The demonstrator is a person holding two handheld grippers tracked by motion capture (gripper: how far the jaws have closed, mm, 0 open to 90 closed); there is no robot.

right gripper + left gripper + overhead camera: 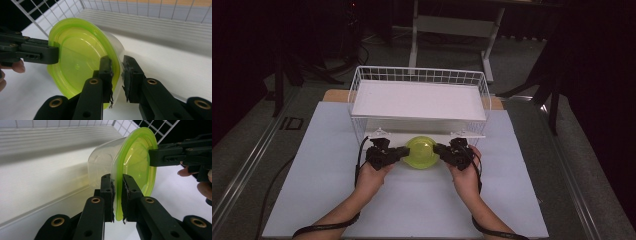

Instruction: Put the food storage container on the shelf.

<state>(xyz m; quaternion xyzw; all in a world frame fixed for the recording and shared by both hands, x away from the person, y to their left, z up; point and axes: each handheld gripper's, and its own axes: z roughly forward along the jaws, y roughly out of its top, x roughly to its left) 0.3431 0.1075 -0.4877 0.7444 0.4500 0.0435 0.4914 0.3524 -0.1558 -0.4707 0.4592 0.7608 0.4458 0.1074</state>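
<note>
White table point(312, 190) bears a green-lidded container point(421, 152), its rim pinched between left gripper point(404, 152) and right gripper point(437, 149).

White table sheet point(322, 165), white wire rack point(362, 82) standing on it, its lower shelf point(377, 135) bearing a green-lidded container point(421, 152)

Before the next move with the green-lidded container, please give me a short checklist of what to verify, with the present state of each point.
1. Left tongs clamp the lid rim of the container: ok, the rim sits between the pads.
2. Right tongs clamp the opposite rim: ok, though the pads look less tightly closed.
3. Lid sealed all round the clear tub: cannot tell.
4. Container level: ok in the high view.
5. Room under the shelf of the wire rack: cannot tell.
6. Container empty: cannot tell.
</note>
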